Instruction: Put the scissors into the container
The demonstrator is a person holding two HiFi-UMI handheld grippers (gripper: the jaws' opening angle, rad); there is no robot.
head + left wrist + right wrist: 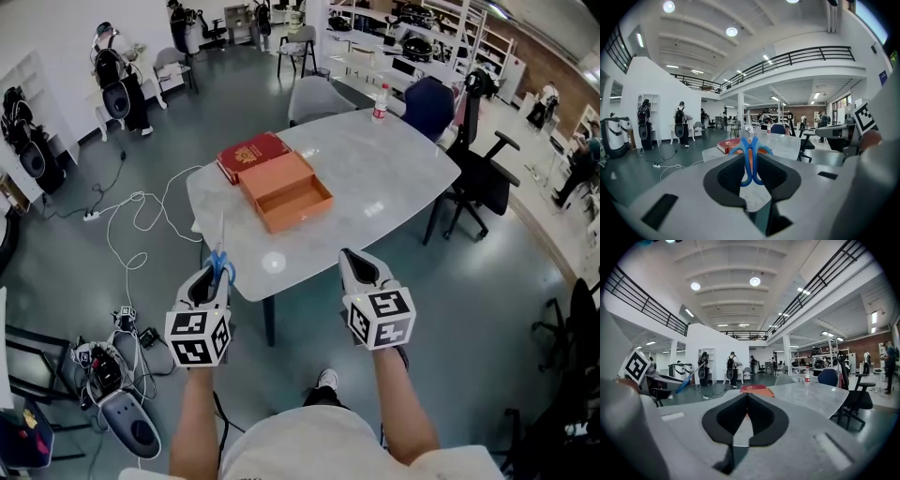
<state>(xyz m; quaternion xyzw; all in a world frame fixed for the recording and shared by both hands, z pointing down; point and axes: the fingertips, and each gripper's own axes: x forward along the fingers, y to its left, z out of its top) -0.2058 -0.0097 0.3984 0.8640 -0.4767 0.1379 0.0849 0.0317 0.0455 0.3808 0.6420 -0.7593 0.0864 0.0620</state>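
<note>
words to read: none in any view
red book (251, 156): a gold mark on the cover, too small to read
bottle (380, 103): a red band, no letters can be made out
cube (198, 337) on the left gripper (216, 274): black and white squares, no letters or numbers
cube (380, 318) on the right gripper (361, 268): black and white squares too, no letters
blue sign (883, 77) on the wall: too small to read

Big open-plan lab-office hall: polished grey concrete floor (487, 309), black-railed upper mezzanine (806, 54), white marble-look oval table (375, 169) beside black swivel office chairs (483, 178), white metal shelving racks (441, 28), loose white power cables (122, 246), people wearing black backpack rigs (117, 75).
</note>
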